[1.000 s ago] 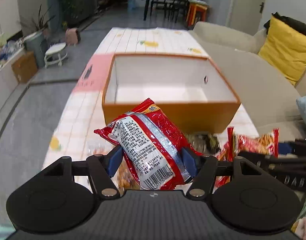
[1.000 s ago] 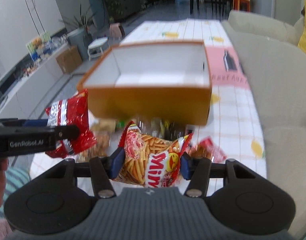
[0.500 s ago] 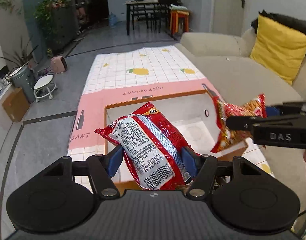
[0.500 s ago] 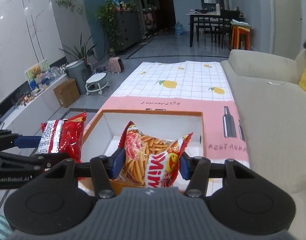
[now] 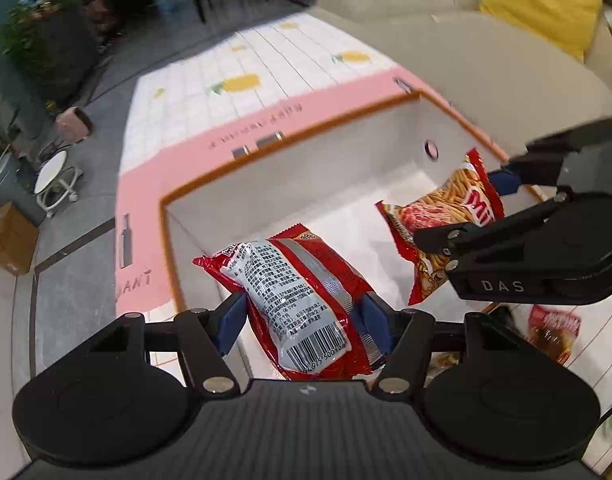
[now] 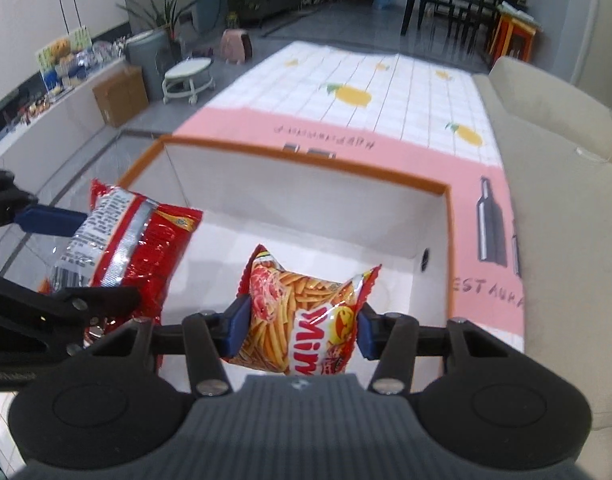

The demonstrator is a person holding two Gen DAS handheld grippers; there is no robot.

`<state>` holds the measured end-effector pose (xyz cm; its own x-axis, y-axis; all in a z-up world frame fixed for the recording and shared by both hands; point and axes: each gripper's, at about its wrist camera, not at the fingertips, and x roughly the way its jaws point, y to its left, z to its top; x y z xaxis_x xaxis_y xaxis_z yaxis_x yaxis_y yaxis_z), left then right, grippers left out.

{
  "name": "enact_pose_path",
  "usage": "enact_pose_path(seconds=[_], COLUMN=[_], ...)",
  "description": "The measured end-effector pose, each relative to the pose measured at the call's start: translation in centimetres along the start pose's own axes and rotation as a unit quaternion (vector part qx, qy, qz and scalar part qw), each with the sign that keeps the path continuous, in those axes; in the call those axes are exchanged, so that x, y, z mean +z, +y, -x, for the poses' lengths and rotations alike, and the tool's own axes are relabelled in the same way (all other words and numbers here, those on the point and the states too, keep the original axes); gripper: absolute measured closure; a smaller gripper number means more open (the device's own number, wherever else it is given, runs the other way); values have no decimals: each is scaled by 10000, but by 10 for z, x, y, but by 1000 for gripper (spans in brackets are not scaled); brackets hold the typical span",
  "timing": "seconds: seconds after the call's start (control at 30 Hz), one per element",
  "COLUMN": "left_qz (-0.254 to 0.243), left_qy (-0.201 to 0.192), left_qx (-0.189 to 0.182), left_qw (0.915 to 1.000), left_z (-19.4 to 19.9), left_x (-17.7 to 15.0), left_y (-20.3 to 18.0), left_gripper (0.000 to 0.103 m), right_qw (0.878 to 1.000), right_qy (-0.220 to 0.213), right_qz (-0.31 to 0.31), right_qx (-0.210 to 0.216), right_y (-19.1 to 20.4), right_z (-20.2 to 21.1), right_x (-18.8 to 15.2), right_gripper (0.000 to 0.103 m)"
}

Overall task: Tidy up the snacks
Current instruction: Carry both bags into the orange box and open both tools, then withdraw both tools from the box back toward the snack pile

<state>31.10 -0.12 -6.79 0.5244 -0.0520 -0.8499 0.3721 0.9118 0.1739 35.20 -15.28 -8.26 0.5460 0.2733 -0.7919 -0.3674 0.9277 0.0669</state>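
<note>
My left gripper (image 5: 303, 320) is shut on a red and silver snack bag (image 5: 293, 296) and holds it over the left half of the orange box (image 5: 289, 144) with a white inside. My right gripper (image 6: 295, 326) is shut on an orange Mimi stick-snack bag (image 6: 306, 316) and holds it over the box's right half (image 6: 448, 240). The red bag also shows in the right wrist view (image 6: 133, 244), and the Mimi bag in the left wrist view (image 5: 446, 220). The box floor below looks bare.
The box stands on a table with a pink and white lemon-print cloth (image 6: 386, 100). More snack packets (image 5: 554, 328) lie on the table near the box's front right corner. A beige sofa (image 5: 486, 56) runs along the right side.
Both grippers have tilted down and moved forward with their bags, from above the box's near edge to over its inside. Both bags remain gripped.
</note>
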Motion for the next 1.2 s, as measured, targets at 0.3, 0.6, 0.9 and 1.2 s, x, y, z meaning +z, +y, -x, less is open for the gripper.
enact_pose_path(seconds=[0.3,0.6,0.9,1.2], left_qz=[-545,-411,-415,-261], left_qy=[660,978,667,108], left_qx=[94,100,298,403], left_qw=[9963,9943,9965,9988], left_z=[-37,-53,-36,21], left_x=[5,5,7,13], left_y=[-8,-4,-3,-4], left_gripper=[31,30,20,20], right_qw=[9976,9940,9951,9987], right_qy=[647,1071,980,478], right_qz=[145,191,150,71], right_qx=[173,133,55,-145], right_y=[4,10,7,4], right_z=[-42,-64,-51,-3], right_x=[2,-3,2,11], right_gripper=[53,51,35,26])
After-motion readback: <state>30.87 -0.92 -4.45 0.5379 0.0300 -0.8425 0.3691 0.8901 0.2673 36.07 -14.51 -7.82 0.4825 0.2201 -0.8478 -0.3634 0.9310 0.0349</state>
